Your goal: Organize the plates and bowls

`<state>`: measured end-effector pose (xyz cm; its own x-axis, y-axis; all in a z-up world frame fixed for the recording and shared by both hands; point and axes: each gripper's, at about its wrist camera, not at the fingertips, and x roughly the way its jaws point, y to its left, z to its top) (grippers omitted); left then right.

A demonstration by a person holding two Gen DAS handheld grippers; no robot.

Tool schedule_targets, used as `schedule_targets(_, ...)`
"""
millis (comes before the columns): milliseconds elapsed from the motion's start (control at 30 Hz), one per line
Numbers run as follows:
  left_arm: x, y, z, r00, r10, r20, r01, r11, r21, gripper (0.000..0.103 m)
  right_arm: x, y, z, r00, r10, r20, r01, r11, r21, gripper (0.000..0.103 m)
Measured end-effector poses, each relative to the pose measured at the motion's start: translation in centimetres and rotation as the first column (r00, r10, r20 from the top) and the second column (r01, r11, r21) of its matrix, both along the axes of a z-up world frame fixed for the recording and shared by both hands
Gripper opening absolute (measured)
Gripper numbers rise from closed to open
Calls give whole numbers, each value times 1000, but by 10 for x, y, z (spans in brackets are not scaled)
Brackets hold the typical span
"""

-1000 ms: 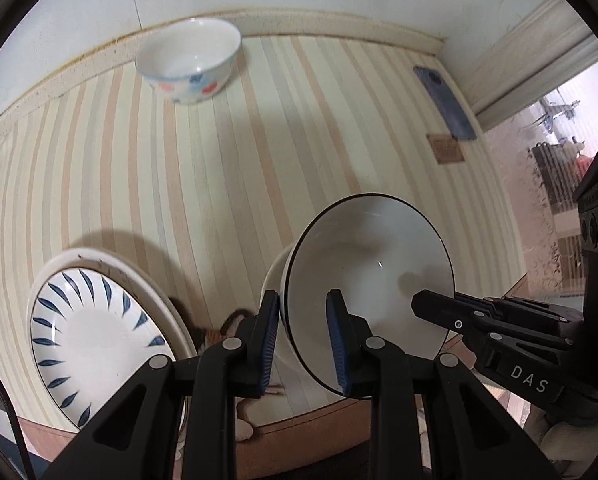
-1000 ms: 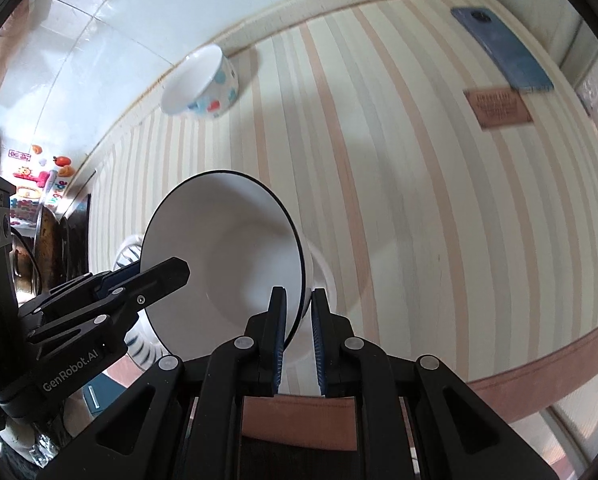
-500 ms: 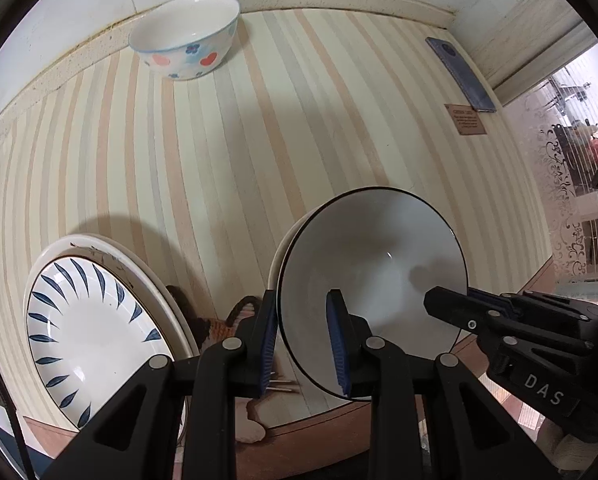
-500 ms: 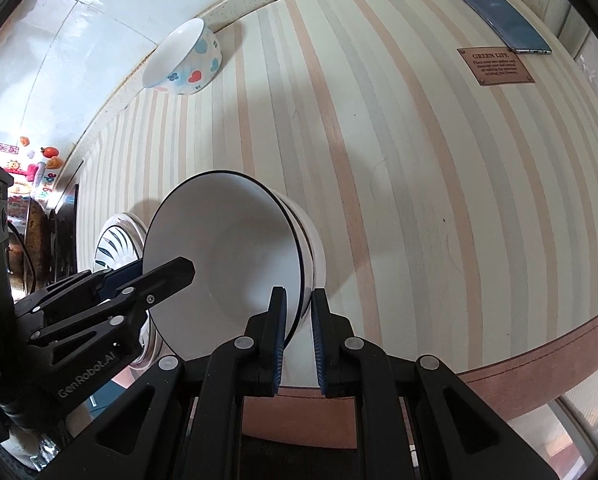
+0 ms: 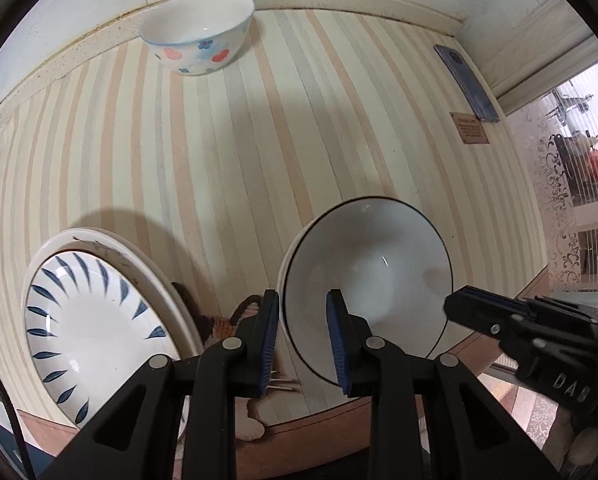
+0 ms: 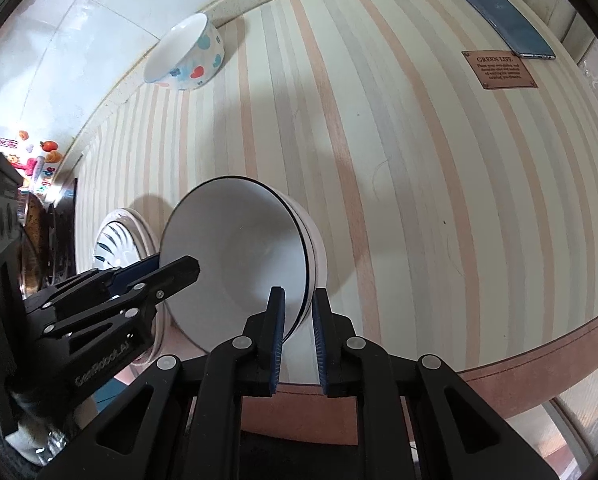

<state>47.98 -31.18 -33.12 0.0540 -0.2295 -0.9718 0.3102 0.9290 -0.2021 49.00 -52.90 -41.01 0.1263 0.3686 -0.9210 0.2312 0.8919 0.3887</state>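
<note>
A white bowl with a thin black rim is held tilted over the near edge of the striped table, nested against a second white bowl behind it. My left gripper straddles its left rim, jaws a little apart. My right gripper is shut on the opposite rim. A white plate with blue leaf marks lies on a larger plate at the near left. A floral bowl stands by the far wall.
A blue phone and a small brown label lie at the table's far right. The table's brown front edge runs just below the held bowls. A glass door is at the right.
The bowls held by both grippers have moved lower and closer to the table's near edge. The left gripper's jaws have opened a little wider around the rim.
</note>
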Motion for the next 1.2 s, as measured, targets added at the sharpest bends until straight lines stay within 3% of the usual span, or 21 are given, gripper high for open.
schedule_targets(167, 10, 15, 47, 995, 52, 85, -48, 997, -53, 23, 3, -14, 14, 1000, -29, 1, 29, 999, 26, 16)
schedule_targets(300, 45, 32, 75, 983, 144, 110, -134, 986, -99, 23, 26, -26, 29, 999, -54, 8, 53, 997, 54, 16)
schedule_targets(367, 71, 41, 75, 974, 195, 118, -185, 978, -91, 24, 44, -28, 38, 998, -51, 29, 49, 996, 70, 24)
schedule_targets(467, 114, 55, 62, 964, 242, 115, -235, 970, -68, 24, 81, -24, 47, 997, -29, 65, 23, 995, 94, 38)
schedule_targets(700, 205, 81, 4, 948, 314, 54, -313, 949, -41, 24, 186, -13, 33, 992, -8, 128, -9, 992, 128, 40)
schedule_targets(867, 234, 82, -29, 953, 303, -15, -303, 951, -62, 24, 256, 14, 14, 977, 56, 206, -66, 997, 43, 40)
schedule_targets(1067, 246, 82, -50, 955, 296, -33, -298, 951, -82, 23, 299, 55, -21, 975, 166, 151, -166, 986, -12, 40)
schedule_targets(1200, 246, 84, -45, 952, 304, -21, -305, 945, -117, 22, 303, 63, -37, 973, 191, 130, -187, 982, -39, 25)
